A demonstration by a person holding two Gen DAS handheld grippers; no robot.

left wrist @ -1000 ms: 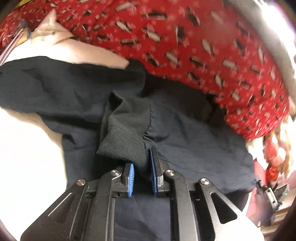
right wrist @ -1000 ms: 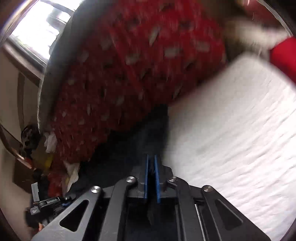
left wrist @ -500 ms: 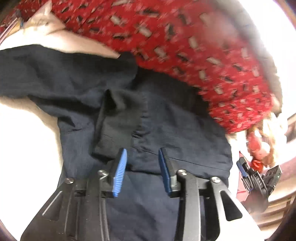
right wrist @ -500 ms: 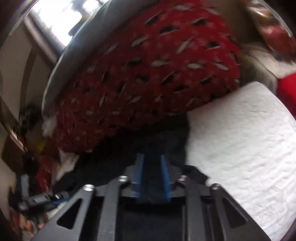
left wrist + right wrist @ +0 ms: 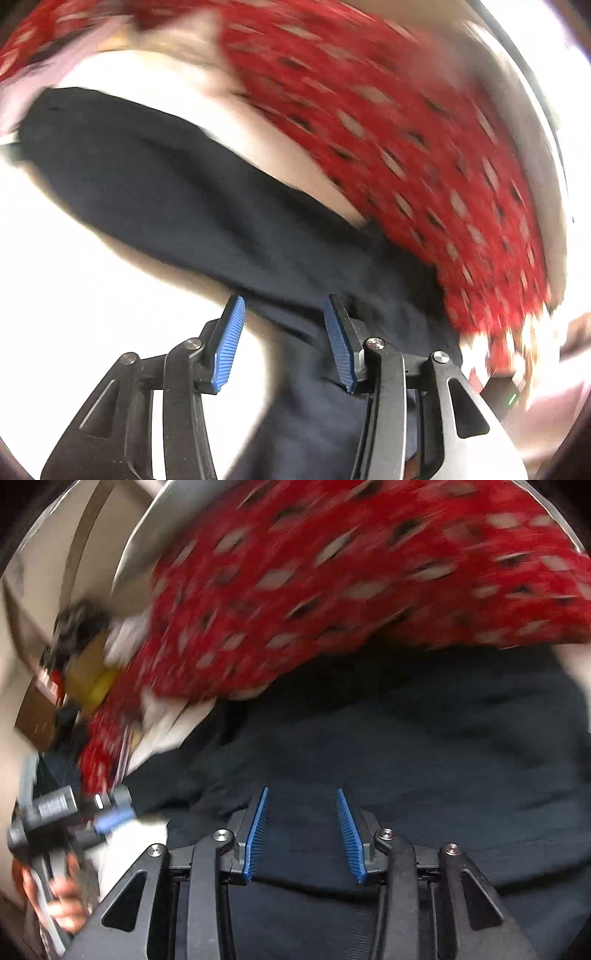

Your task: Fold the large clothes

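Note:
A dark navy garment (image 5: 177, 192) lies spread on a white bed. In the left wrist view it runs from upper left down past the fingers. My left gripper (image 5: 282, 321) is open and empty just above the cloth's lower edge. In the right wrist view the same dark garment (image 5: 406, 738) fills the middle and right. My right gripper (image 5: 301, 812) is open and empty right over it. My left gripper also shows in the right wrist view (image 5: 55, 812) at the far left, held by a hand. Both views are motion-blurred.
A red patterned blanket (image 5: 406, 129) is heaped behind the garment and also fills the top of the right wrist view (image 5: 332, 572). White bedding (image 5: 74, 295) lies to the left. Cluttered items (image 5: 74, 657) sit at the far left beyond the bed.
Both grippers have opened: the left let go of the ribbed cuff, the right let go of the dark cloth. Both cameras have swung, and the garment now lies flatter.

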